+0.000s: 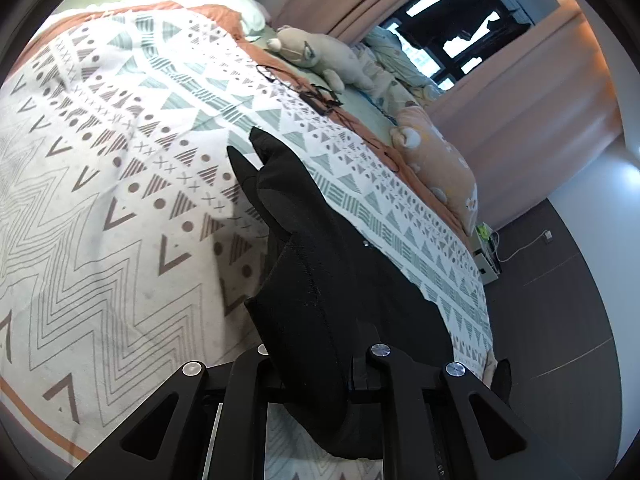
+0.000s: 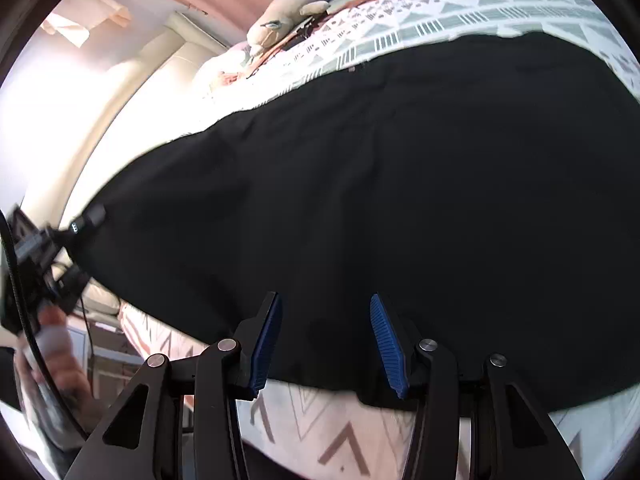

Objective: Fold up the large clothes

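**A patterned bed and what lies on it**

The bed (image 1: 120,140) carries a white cover printed with grey and green triangles, dots and chevrons, edged in orange; on it a black garment (image 2: 380,180) lies spread wide, one part lifted off the cover toward six o'clock in the left wrist view; toward one o'clock lie a beige plush toy (image 1: 320,56), a tangle of thin black cable (image 1: 316,96) just beside it, and a peach pillow with bear prints (image 1: 440,160) near the bed's edge at three o'clock; a white pillow (image 1: 244,4) rests at twelve o'clock.
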The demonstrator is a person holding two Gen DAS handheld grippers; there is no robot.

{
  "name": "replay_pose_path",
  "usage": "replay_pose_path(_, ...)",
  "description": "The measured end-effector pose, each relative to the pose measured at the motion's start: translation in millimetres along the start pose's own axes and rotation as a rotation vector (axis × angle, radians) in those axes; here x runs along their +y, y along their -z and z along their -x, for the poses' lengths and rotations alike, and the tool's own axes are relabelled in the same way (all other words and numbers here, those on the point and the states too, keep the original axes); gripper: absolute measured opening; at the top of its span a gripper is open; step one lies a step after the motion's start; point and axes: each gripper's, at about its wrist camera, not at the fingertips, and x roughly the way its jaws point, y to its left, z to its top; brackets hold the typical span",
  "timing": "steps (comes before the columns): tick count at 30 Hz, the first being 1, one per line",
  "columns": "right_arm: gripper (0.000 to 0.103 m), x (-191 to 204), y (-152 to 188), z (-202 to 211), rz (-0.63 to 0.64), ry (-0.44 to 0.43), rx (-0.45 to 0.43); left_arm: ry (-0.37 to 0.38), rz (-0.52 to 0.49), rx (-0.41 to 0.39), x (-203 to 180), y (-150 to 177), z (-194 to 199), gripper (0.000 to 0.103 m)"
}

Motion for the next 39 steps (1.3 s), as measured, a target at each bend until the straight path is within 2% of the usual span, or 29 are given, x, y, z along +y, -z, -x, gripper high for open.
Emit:
replay_pose_path(3,0.048,-1,12,-9,-0.012,-0.017,0.024,0.01,-0.038,-0.002,-21,1,1,0.013)
replay_pose_path(7,0.044,-5,28,-23,-0.032,0.024,0.046,0.027,-0.112,0.016,-52,8,-2,0.012)
replay_pose_path(10,0.04,-18,28,-28,-0.1,-0.006,0.055,0.039,-0.166,0.019,-77,17,-5,0.012)
replay_pose_path(19,0.039,-33,23,-20,-0.151,-0.101,0.089,0.088,-0.279,0.065,-159,39,-28,0.012)
replay_pose_path(27,0.04,-76,15,63,-0.221,-0.109,-0.113,0.114,-0.345,0.125,-206,66,-55,0.012)
replay_pose_path(32,0.04,-114,26,114,-0.306,-0.108,-0.215,0.095,-0.391,0.175,-232,86,-85,0.012)
replay_pose_path(39,0.041,-171,50,164,-0.428,-0.062,-0.315,0.043,-0.465,0.321,-254,140,-148,0.012)
